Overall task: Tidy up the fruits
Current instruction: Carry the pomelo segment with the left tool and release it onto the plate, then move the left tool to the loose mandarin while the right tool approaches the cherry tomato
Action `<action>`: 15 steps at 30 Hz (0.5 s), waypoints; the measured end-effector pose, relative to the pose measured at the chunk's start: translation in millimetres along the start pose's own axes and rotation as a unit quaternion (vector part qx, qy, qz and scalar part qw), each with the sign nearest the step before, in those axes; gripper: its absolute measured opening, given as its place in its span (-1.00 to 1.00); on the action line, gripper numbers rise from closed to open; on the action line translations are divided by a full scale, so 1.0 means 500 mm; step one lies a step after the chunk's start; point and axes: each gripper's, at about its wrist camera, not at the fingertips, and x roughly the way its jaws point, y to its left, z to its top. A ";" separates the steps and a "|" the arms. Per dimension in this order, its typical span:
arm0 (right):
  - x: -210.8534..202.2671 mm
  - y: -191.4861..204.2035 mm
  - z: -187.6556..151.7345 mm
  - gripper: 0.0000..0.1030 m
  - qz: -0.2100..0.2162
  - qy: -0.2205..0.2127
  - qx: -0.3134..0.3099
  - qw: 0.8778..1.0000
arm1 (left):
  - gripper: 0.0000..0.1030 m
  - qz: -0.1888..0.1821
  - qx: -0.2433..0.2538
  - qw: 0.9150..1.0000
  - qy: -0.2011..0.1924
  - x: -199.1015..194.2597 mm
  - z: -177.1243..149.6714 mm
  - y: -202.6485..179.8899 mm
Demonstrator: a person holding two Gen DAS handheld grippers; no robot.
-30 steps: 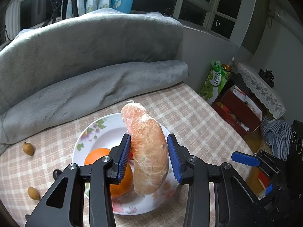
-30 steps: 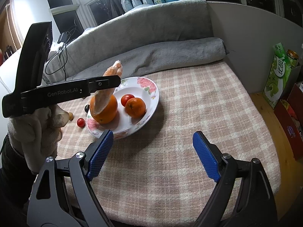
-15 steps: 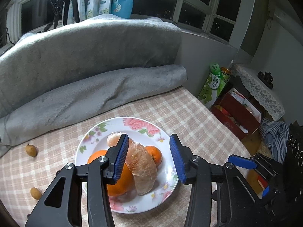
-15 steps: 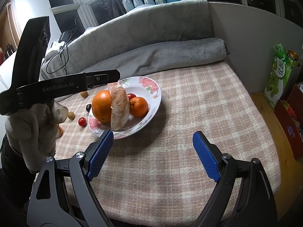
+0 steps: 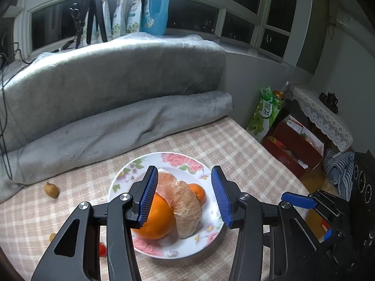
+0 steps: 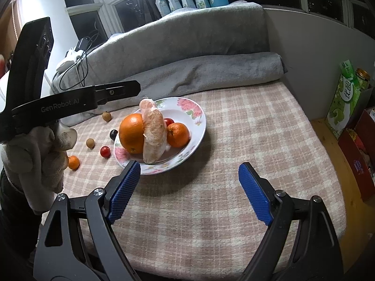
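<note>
Releasing peeled pomelo segment (image 5: 185,208) onto flowered white plate (image 5: 187,161).
Left gripper (image 5: 185,199) jaws just opening, clear of fruit; withdraw straight upward. Right gripper (image 6: 187,193) apart, empty.

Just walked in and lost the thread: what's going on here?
A person with two handheld grippers is gathering fruit onto a floral plate. The left gripper has just been opening, and the peeled pomelo segment now leans on the big orange. The right gripper hangs open, empty. Small fruits are off the plate.
</note>
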 end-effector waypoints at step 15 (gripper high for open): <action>0.006 0.085 0.014 0.71 0.014 -0.011 -0.043 0.999 | 0.22 0.027 -0.009 0.999 -0.028 -0.067 -0.023 0.056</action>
